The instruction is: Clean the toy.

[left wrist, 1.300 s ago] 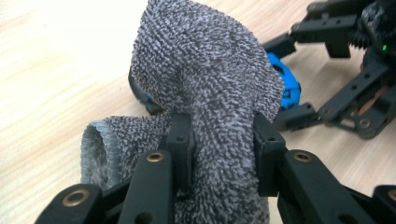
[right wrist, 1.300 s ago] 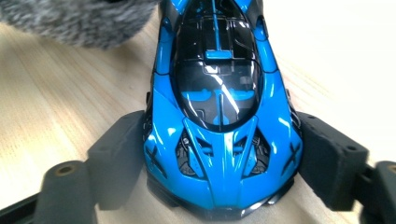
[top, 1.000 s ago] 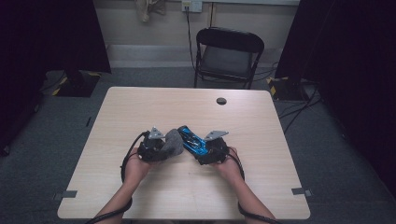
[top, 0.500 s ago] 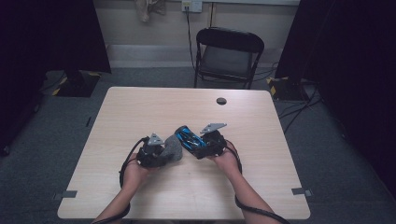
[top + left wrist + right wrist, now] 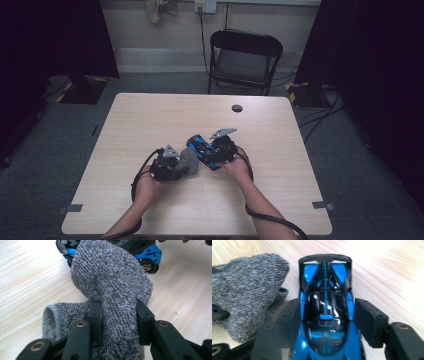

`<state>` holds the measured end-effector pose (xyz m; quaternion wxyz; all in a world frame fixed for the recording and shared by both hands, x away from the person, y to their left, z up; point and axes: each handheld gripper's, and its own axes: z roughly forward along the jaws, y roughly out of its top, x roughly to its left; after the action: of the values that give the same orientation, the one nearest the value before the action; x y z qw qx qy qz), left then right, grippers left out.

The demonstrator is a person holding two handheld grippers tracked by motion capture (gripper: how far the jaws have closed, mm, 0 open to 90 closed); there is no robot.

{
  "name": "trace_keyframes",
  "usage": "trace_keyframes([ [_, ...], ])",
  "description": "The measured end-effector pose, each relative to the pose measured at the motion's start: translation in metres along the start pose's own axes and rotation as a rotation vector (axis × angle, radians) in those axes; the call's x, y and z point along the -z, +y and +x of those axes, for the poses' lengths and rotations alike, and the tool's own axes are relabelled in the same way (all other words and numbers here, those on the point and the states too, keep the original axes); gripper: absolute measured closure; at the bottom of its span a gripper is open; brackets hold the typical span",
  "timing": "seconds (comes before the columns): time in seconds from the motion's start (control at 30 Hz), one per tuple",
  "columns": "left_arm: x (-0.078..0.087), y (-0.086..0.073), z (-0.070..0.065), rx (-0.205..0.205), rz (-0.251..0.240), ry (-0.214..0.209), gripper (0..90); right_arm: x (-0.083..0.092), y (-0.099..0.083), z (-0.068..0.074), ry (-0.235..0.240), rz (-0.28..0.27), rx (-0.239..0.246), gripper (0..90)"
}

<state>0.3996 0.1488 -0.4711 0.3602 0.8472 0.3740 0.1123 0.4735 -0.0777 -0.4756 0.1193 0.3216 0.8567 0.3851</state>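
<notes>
Left gripper (image 5: 117, 315) clamps the grey cloth (image 5: 112, 277); right gripper (image 5: 325, 315), jaws just closing, grips the blue toy car (image 5: 325, 322).

Small round dark object (image 5: 237, 108) on the far part of the light wooden table (image 5: 150, 120): too small to identify. Grey terry cloth (image 5: 110, 277) covers the middle of the blue-and-black toy racing car (image 5: 150, 257) in left gripper view; car's top cut by upper edge. In right gripper view, car's near end (image 5: 325, 340) runs off bottom edge.
</notes>
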Motion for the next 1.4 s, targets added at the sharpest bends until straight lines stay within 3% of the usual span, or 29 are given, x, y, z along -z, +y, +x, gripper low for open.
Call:
trace_keyframes([
  [0.07,0.000,0.000,0.001,-0.013,0.002,0.011,64.3,-0.002,0.000,0.002,-0.003,-0.005,0.006,40.6],
  [0.13,-0.001,0.000,0.001,-0.011,0.000,0.008,64.4,-0.002,-0.001,0.003,-0.022,-0.003,0.021,42.5],
  [0.3,0.000,0.001,-0.003,-0.013,0.008,-0.009,64.7,0.000,-0.002,0.003,-0.020,-0.004,0.024,43.8],
  [0.57,-0.005,0.009,-0.029,-0.049,-0.001,-0.090,64.1,0.002,-0.004,0.003,-0.016,-0.003,0.033,44.1],
  [0.8,-0.027,0.013,-0.037,-0.032,0.010,-0.066,61.5,0.003,-0.006,0.001,-0.004,-0.009,0.036,44.3],
  [0.97,-0.031,0.017,-0.035,-0.012,0.020,-0.046,61.5,0.003,-0.008,0.000,0.002,-0.019,0.036,44.4],
  [1.13,-0.035,0.019,-0.030,0.027,0.011,-0.038,61.6,0.004,-0.007,0.001,-0.001,-0.014,0.041,44.4],
  [1.37,-0.035,0.020,-0.021,0.051,0.002,0.000,64.3,0.004,-0.006,0.002,-0.005,0.000,0.068,44.5],
  [1.4,-0.034,0.019,-0.017,0.073,-0.002,0.008,64.9,0.004,-0.006,0.002,-0.004,-0.003,0.068,44.5],
])
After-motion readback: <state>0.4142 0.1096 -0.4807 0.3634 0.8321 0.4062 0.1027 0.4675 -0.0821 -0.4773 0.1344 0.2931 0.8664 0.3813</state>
